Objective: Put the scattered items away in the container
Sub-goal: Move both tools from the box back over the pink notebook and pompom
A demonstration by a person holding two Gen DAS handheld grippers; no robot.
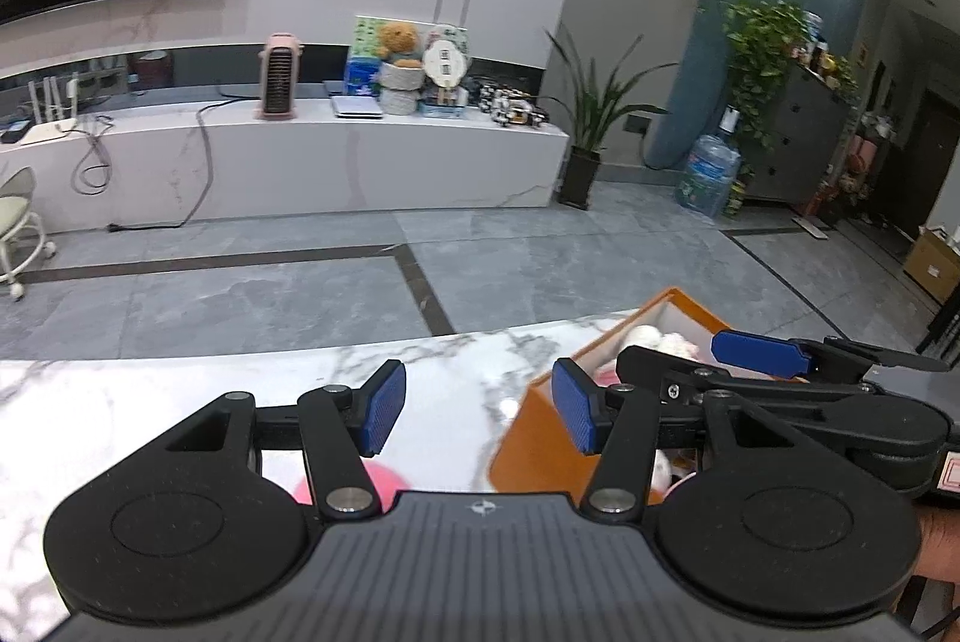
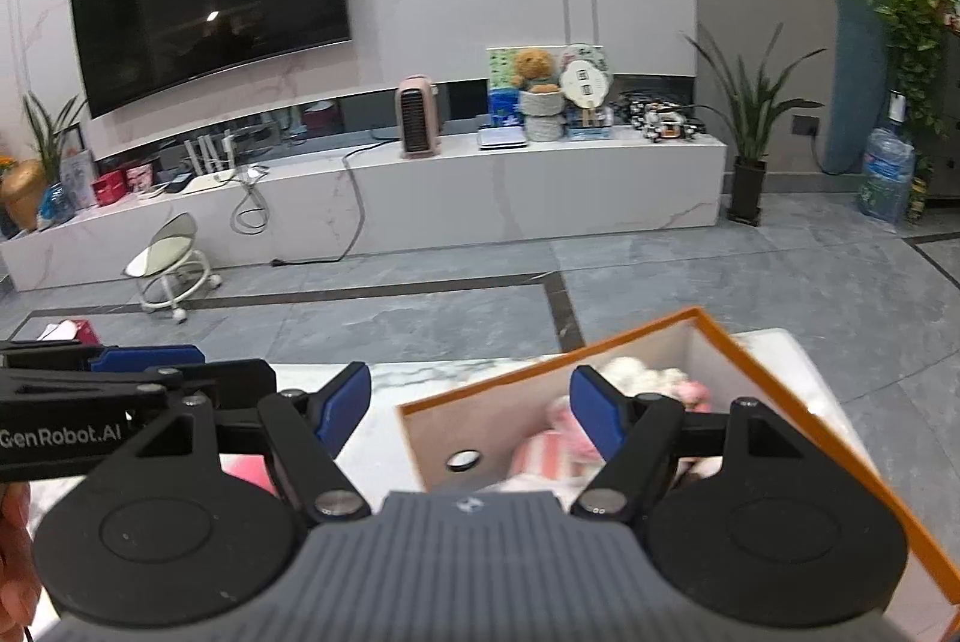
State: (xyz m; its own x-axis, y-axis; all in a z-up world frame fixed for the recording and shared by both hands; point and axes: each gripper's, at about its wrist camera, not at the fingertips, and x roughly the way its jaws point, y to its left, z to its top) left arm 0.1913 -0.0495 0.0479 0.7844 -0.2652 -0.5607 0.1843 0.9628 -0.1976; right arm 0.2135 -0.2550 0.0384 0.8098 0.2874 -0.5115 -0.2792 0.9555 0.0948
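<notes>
Showing "GenRobot.AI" lettering, left gripper [image 2: 144,372] and right gripper [image 2: 471,417] both wide, empty, above orange box [image 2: 780,378].

The left handheld gripper [image 1: 477,411] has a ribbed dark-grey plastic body bearing a small white compass-like emblem, two round matte-black discs, black linkage arms with silver pivot bolts, and ridged blue rubber finger pads [image 1: 382,409]. The right handheld gripper [image 2: 468,417] matches it. White "GenRobot.AI" lettering marks the left one's black side.
</notes>
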